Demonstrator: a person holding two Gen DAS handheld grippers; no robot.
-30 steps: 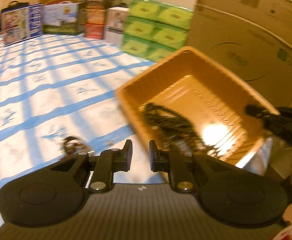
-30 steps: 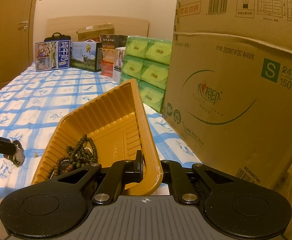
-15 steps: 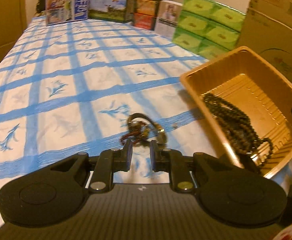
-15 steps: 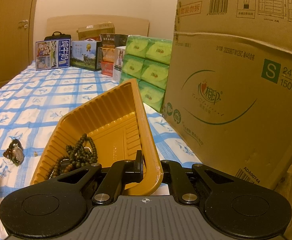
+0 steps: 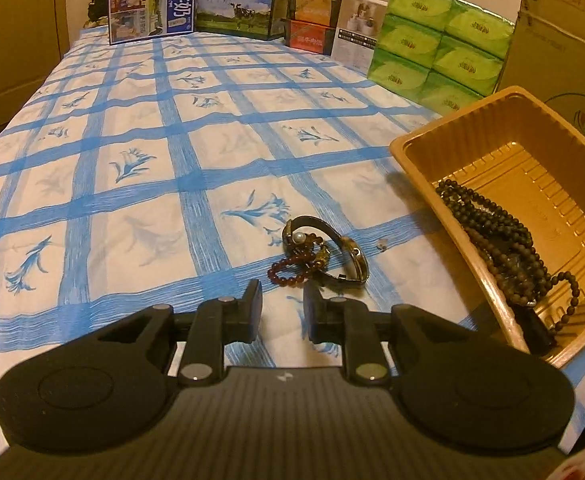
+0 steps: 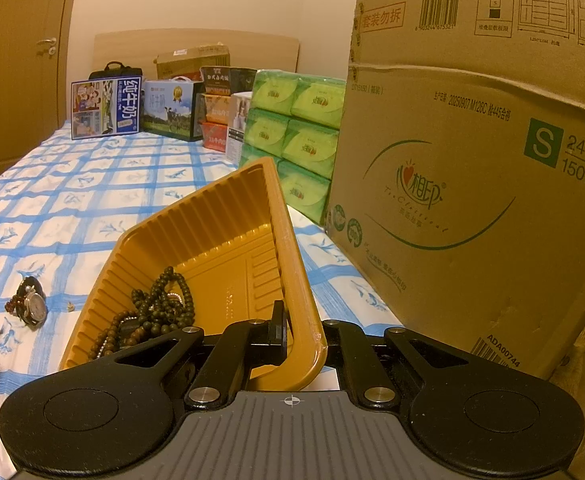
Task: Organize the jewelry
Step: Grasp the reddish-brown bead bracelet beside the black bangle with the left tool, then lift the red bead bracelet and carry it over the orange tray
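A yellow plastic tray (image 5: 420,168) sits tilted at the bed's right edge, with dark bead strands (image 5: 504,240) inside; it also shows in the right wrist view (image 6: 196,224) with the beads (image 6: 152,312). My right gripper (image 6: 300,332) is shut on the tray's near corner. A wristwatch (image 5: 348,256) and a red bead bracelet (image 5: 292,272) lie tangled on the blue-checked sheet, just ahead of my left gripper (image 5: 282,312), which is open and empty. The watch also shows in the right wrist view (image 6: 32,304).
A large cardboard box (image 6: 472,184) stands right of the tray. Green tissue packs (image 5: 436,40) and several cartons (image 5: 236,8) line the far end of the bed. A small bead (image 5: 381,245) lies on the sheet beside the watch.
My left gripper has swung left away from the tray and now faces the watch and bracelet, with its jaws opened wider. The right gripper and tray have stayed still.
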